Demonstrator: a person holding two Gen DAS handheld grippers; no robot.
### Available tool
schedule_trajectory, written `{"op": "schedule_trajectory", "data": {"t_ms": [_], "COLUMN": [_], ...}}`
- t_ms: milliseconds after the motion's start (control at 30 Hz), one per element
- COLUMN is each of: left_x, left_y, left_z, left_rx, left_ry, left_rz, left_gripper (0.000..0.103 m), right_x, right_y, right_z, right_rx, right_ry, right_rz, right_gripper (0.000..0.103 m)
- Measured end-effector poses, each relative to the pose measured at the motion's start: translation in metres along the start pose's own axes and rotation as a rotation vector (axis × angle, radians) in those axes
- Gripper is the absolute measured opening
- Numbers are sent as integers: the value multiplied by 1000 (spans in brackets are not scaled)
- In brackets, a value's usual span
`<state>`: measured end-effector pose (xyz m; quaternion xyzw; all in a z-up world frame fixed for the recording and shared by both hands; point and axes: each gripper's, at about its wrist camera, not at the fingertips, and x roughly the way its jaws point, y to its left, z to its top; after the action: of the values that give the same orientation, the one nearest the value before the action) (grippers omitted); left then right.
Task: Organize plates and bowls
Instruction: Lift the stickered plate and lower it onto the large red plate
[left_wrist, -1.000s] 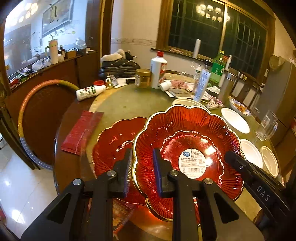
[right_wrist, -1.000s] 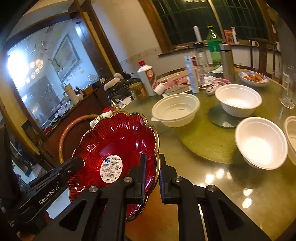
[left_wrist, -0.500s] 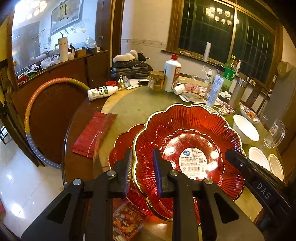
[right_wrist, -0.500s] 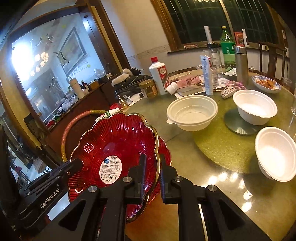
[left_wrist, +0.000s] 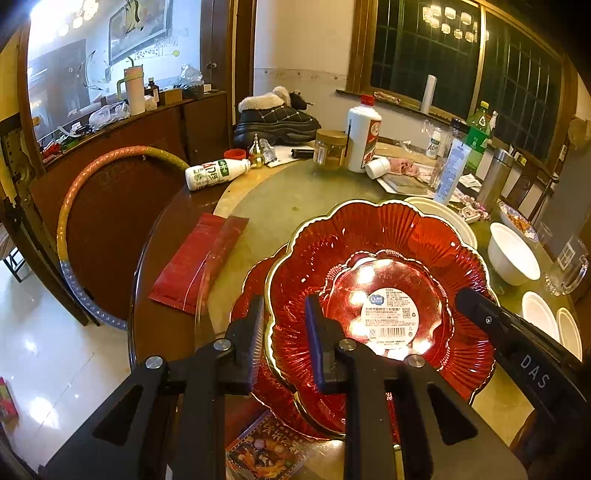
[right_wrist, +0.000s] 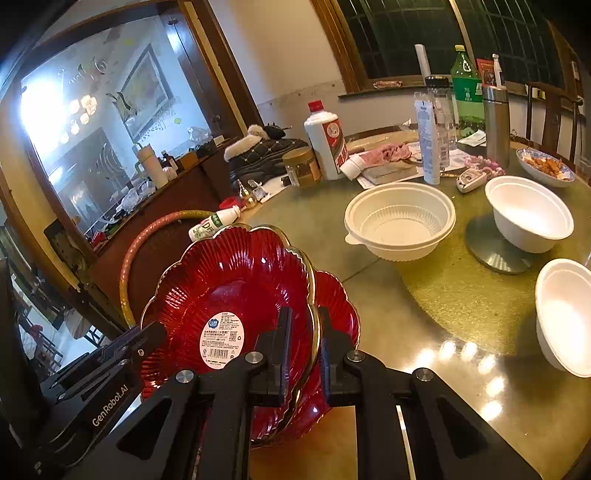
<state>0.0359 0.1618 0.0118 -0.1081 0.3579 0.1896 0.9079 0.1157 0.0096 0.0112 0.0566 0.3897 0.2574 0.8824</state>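
A red flower-shaped plate (left_wrist: 388, 258) with a gold rim and a white label is held between both grippers. My left gripper (left_wrist: 284, 343) is shut on its left rim. On the opposite rim my right gripper (right_wrist: 304, 347) is shut on the same plate (right_wrist: 229, 291). A second red plate (left_wrist: 251, 291) lies on the table right under it, showing past the held plate's edge (right_wrist: 341, 306). Whether the two plates touch I cannot tell. White bowls (right_wrist: 399, 221) (right_wrist: 528, 214) (right_wrist: 565, 317) stand to the right.
A red packet (left_wrist: 195, 266) lies left of the plates and a colourful booklet (left_wrist: 266, 454) at the table's near edge. Bottles, a jar (left_wrist: 328, 147) and papers crowd the far side. A glass mug (left_wrist: 569, 269) stands at the right. A hoop (left_wrist: 110, 158) leans beside the table.
Both grippers carried the held plate sideways and a little down, over the second red plate. That plate is now largely covered and has come into the right wrist view.
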Motion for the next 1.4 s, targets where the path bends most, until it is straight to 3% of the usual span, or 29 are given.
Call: {"op": "schedule_trajectory", "data": {"t_ms": [567,1400], "left_x": [29,48], "left_y": [4,6], "left_z": [-5,-11], "left_rx": [1,5], "left_ry": [56,109], "left_rz": [39,71], "left_gripper": [19,19], "right_x": [39,62], "right_y": [1,5], "right_z": [-3,-6], "right_rx": [-13,-32], "right_ry": [71,128], "right_rz": [-20,-41], "right_gripper": [14,15]}}
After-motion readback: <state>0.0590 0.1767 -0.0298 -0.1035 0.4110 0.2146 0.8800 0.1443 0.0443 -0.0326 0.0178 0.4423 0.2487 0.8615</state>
